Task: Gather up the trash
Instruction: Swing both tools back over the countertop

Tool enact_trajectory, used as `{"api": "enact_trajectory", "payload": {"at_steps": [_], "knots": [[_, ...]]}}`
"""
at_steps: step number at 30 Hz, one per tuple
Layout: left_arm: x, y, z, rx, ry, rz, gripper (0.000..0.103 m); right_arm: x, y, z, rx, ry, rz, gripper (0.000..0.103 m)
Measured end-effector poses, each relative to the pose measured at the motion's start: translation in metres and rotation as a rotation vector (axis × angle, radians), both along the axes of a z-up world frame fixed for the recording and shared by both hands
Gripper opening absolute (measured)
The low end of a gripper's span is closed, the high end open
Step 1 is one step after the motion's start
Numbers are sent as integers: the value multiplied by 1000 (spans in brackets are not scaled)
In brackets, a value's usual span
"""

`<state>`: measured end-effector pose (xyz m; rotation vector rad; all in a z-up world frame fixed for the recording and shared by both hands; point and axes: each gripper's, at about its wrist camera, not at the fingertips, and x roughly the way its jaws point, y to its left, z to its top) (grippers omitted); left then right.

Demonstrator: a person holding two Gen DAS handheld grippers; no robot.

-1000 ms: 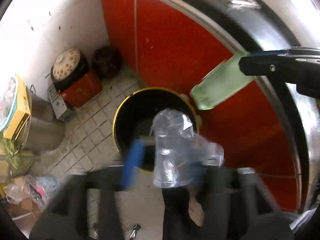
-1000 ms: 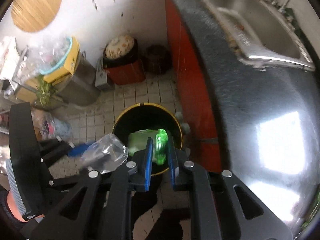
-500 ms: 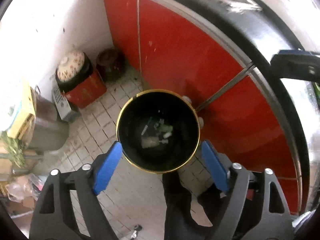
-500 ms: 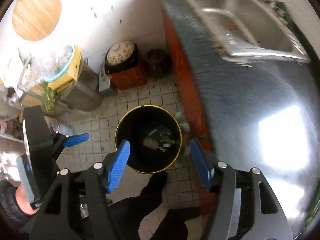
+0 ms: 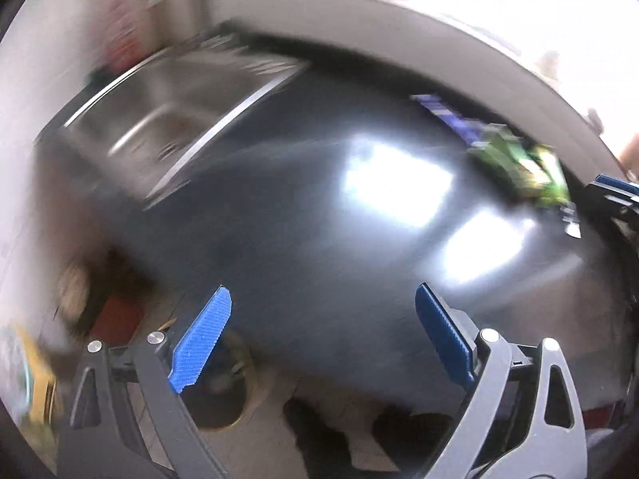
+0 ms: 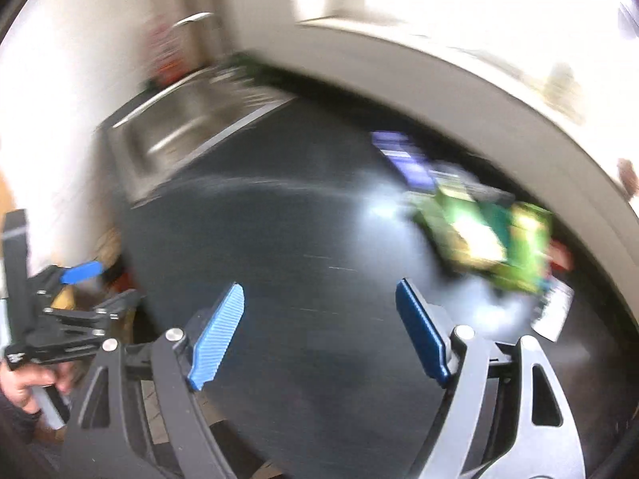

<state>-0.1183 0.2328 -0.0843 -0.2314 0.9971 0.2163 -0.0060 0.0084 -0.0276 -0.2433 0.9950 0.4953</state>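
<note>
Steel comes first at the left of both views: a sink (image 6: 171, 127) sunk into the dark countertop (image 6: 299, 263), its basin blurred. Below it in the left wrist view, on the tiled floor, the rim of a round bin (image 5: 235, 395) shows between the near finger and the counter's edge; what it holds cannot be made out.

Moving right, the counter's middle is bare and glossy. The trash sits toward the far right — a green and yellow packet (image 6: 487, 239) with a purple wrapper (image 6: 403, 159) just behind it, a white scrap (image 6: 553, 311) just in front, and something red at the packet's right edge, too smeared to name. All of it lies on the counter, so by my reading this lot is not yet collected, and the next reach is toward it.

Both tools point steeply down across the counter. The left gripper (image 5: 323, 343) is opening, its blue pads spread wide with nothing between them. The right gripper (image 6: 319, 335) is opening too and equally empty — the green packet lies ahead and to the right of its fingers, not within them. In the right wrist view the left tool appears at the far left edge, gripped by the person's hand (image 6: 24, 387).
</note>
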Motion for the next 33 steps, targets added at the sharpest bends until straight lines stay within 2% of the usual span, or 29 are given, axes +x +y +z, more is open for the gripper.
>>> {"api": "enact_trajectory", "payload": {"at_steps": [2,5,10,14,20,25,28,33], "knots": [[30,-44,2,9,7,-74,91,12,-51,0,7,4,-100,76],[58,-101,2,-19,15,-147,91,21,-123,1,26,9,-231,76],[90,-162,-1,-65,44,-213,91,23,-197,-2,46,14,-347,76],[113,-193,-2,-63,43,-231,91,33,-229,-12,69,31,-385,76],[140,-209,-3,-81,57,-191,91,51,-243,-19,76,50,-376,76],[163,-213,-3,-74,70,-165,91,74,-249,-33,83,101,-375,76],[183,-213,-6,-60,82,-141,91,88,-246,-43,77,131,-371,76],[229,-205,-21,-81,125,-70,91,115,-242,-65,79,185,-385,76]]}}
